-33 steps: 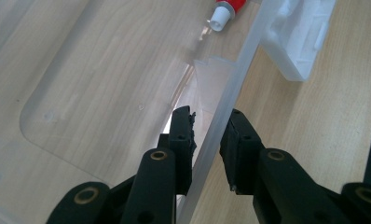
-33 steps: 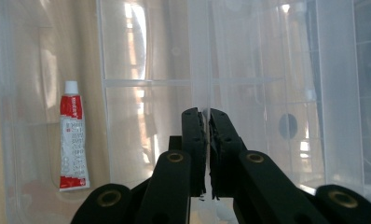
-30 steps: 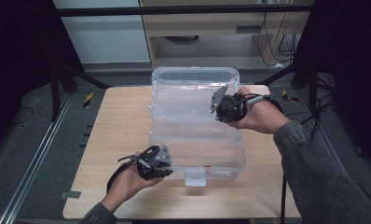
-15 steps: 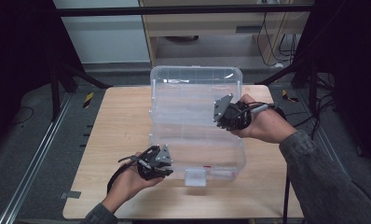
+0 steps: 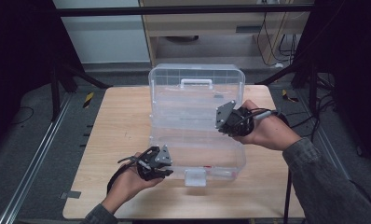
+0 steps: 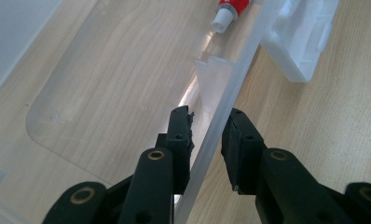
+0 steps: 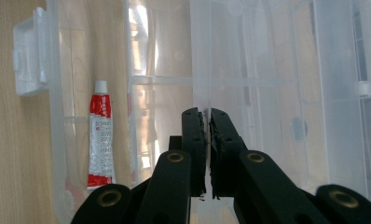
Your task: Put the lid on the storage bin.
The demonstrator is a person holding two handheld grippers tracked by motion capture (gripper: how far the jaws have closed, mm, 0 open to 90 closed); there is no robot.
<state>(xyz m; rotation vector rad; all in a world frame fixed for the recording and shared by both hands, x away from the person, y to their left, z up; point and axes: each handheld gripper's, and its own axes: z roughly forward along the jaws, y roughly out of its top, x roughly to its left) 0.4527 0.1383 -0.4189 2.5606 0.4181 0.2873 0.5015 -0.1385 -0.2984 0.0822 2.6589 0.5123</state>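
Observation:
A clear plastic box [image 5: 197, 156] stands open on the wooden table, its lid [image 5: 193, 100] raised at the back with a white handle [image 5: 196, 83]. A red and white tube [image 7: 99, 140] lies inside near the front wall; its cap end [image 6: 228, 9] shows in the left gripper view. My left gripper [image 5: 164, 161] straddles the front wall [image 6: 221, 107] at the box's near left corner and is shut on it. My right gripper [image 5: 225, 119] is shut on the lid's right edge [image 7: 201, 60], with the thin clear panel pinched between its pads.
A white latch [image 5: 195, 176] hangs from the middle of the box's front wall, also seen as the latch [image 6: 298, 42]. Bare tabletop [image 5: 113, 126] lies left of the box. Shelving and cables stand behind the table.
My right gripper has moved down and toward the near side with the lid's edge in its grip. The left gripper has stayed on the front wall.

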